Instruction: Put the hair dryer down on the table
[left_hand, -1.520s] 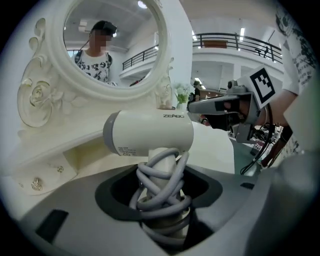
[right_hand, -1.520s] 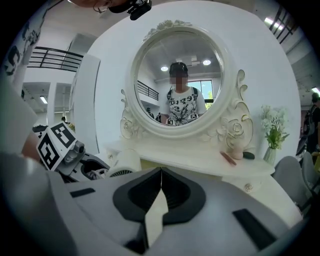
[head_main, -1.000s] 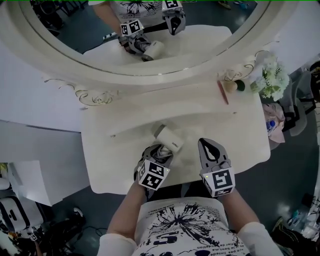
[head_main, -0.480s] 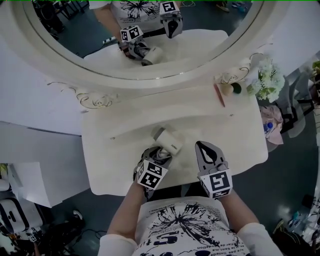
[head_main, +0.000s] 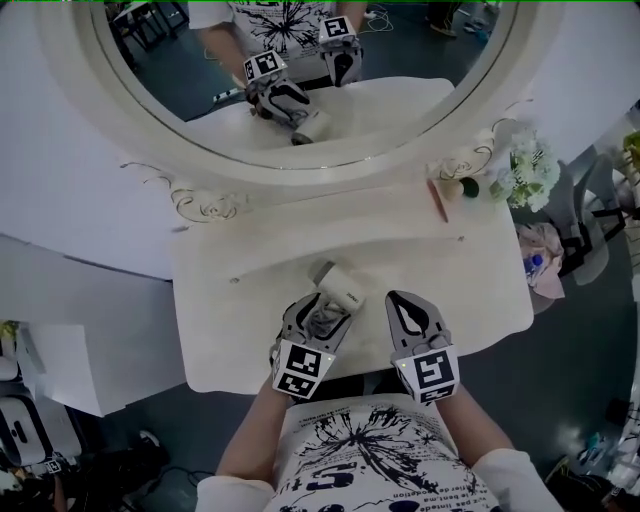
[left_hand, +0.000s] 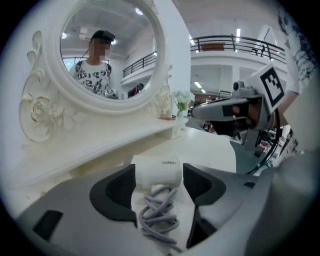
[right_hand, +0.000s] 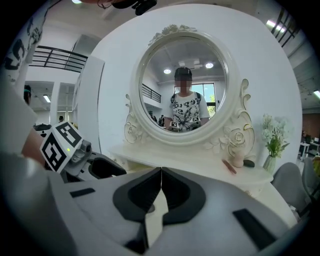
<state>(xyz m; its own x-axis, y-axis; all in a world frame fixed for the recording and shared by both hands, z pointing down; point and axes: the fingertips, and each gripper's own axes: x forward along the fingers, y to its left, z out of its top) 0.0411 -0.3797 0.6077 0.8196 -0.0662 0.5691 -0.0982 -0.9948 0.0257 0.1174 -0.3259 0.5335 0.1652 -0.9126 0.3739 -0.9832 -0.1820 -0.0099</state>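
Note:
The white hair dryer (head_main: 342, 287) lies on the cream dressing table (head_main: 225, 310), its grey cord (head_main: 322, 318) bundled behind it. My left gripper (head_main: 322, 308) straddles the cord and the dryer's rear end; its jaws are opening and the pads stand just off the white body (left_hand: 156, 172). The coiled cord (left_hand: 159, 215) rests between the jaws on the tabletop. To the right of the dryer my right gripper (head_main: 397, 298) is shut with nothing in it, its jaws meeting in a thin line (right_hand: 161, 175). It also shows at the right of the left gripper view (left_hand: 212, 111).
A large oval mirror (head_main: 300, 80) in an ornate frame stands behind the table and reflects both grippers. On the raised back ledge at the right lie a pink stick (head_main: 438, 200) and a small jar (head_main: 468, 185), with white flowers (head_main: 530, 165) beside them.
The left jaws have spread wider around the hair dryer, which stays lying on the table. Both grippers have shifted slightly toward the person.

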